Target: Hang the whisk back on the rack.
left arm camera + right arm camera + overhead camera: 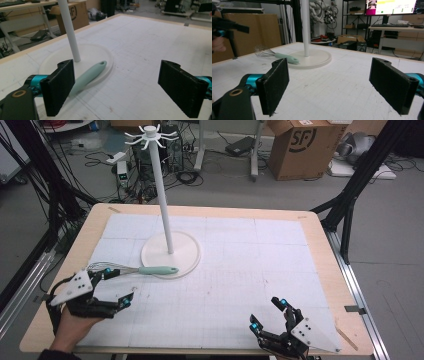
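We see a whisk (pixel 134 269) lying left of centre, its handle on the stand (pixel 170 254) base. Both the left gripper (pixel 116 287) and right gripper (pixel 267 312) have jaws spread wide, holding nothing.

My left gripper (pixel 116 87) hangs wide open over the surface (pixel 150 45), its near jaw just before the mint whisk handle (pixel 88 75) lying across the stand's white base (pixel 100 53).
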`<action>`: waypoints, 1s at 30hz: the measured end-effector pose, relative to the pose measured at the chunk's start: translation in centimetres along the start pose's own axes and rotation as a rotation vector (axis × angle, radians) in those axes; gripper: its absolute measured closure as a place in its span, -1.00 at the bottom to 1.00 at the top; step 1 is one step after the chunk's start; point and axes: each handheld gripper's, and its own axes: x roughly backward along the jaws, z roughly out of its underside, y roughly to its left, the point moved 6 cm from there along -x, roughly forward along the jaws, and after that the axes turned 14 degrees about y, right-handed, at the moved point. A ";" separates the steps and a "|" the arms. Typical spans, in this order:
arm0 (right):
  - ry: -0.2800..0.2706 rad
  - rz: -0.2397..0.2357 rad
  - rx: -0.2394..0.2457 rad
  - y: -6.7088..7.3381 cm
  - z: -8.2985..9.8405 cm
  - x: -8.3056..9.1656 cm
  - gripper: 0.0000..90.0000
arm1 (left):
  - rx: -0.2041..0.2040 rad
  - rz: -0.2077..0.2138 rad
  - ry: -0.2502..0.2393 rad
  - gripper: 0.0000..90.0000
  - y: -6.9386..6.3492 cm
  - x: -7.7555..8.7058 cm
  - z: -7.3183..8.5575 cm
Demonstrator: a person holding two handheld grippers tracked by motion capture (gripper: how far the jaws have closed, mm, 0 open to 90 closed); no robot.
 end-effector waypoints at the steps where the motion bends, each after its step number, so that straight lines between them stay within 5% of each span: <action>1: -0.003 -0.002 0.000 0.0 0.0 0.0 -0.66 | 0.000 0.000 0.000 -0.61 0.0 0.0 0.0; 2: -0.004 -0.001 -0.001 0.0 0.0 0.0 -0.66 | -0.020 0.007 0.030 -0.61 1.1 -0.2 -0.7; 11: 0.001 0.006 -0.007 0.0 0.0 0.1 -0.66 | -0.080 0.067 0.162 -0.48 3.7 -1.7 -2.5; 12: -0.001 0.005 -0.009 -0.1 0.0 0.0 -0.66 | -0.110 0.078 0.212 -0.47 4.4 -2.4 -2.8; 22: 0.008 -0.001 -0.007 -0.2 0.1 -0.1 -0.66 | -0.199 0.190 0.398 -0.40 6.3 -6.1 -2.8; 30: 0.023 0.008 -0.027 -0.5 0.4 -0.4 -0.66 | -0.254 0.227 0.559 -0.31 7.5 -8.6 -2.3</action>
